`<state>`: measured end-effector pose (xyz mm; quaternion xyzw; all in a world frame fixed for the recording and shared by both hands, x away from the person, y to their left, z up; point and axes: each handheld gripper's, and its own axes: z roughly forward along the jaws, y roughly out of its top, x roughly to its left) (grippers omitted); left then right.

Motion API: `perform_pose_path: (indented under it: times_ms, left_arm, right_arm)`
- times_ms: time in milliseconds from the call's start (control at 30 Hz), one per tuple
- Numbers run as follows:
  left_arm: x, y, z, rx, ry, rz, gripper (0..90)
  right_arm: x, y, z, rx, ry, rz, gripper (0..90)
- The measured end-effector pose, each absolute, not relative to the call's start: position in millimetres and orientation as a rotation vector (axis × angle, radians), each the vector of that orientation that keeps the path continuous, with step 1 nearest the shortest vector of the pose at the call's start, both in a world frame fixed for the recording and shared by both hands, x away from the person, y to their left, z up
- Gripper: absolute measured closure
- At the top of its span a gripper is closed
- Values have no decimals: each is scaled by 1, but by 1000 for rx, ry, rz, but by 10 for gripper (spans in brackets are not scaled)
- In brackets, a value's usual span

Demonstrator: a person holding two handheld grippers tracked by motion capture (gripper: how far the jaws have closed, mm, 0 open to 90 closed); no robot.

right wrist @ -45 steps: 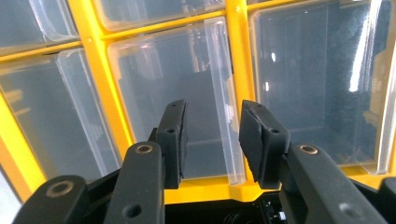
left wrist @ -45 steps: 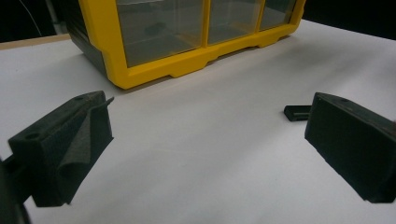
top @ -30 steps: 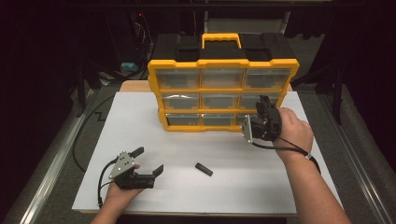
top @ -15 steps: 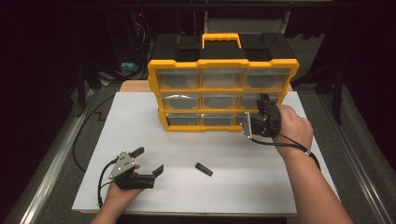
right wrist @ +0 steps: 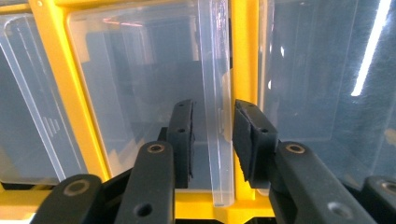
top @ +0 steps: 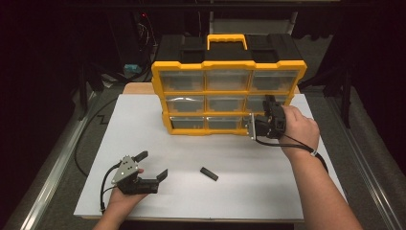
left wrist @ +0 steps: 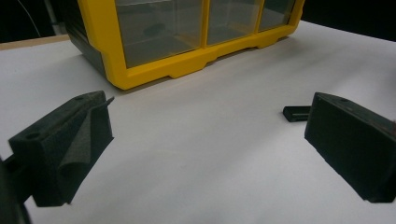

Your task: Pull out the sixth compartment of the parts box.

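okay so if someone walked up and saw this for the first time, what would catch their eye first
Most striking is the yellow drawer cabinet with clear drawers at the back of the white table. The right hand-held gripper sits at its lower right, jaws just closing around a clear drawer handle. The left hand-held gripper rests open near the front edge, a small black piece lying beside it.

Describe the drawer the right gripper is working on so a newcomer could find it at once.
Start at the yellow organizer cabinet at the back of the white table, with its three-by-three grid of clear drawers. Go to the right column; the drawer is in the middle row. Unlike the others, the right gripper straddles its clear pull tab.
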<state>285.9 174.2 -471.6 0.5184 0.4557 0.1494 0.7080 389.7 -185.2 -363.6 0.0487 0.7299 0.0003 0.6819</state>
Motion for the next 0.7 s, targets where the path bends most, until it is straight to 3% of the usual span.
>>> perform_pose_path:
  times_ms: [700]
  left_arm:
    - [285,174,-471,1143,1010,330,21]
  right_arm:
    - [391,-179,-366,67,1602,-99,784]
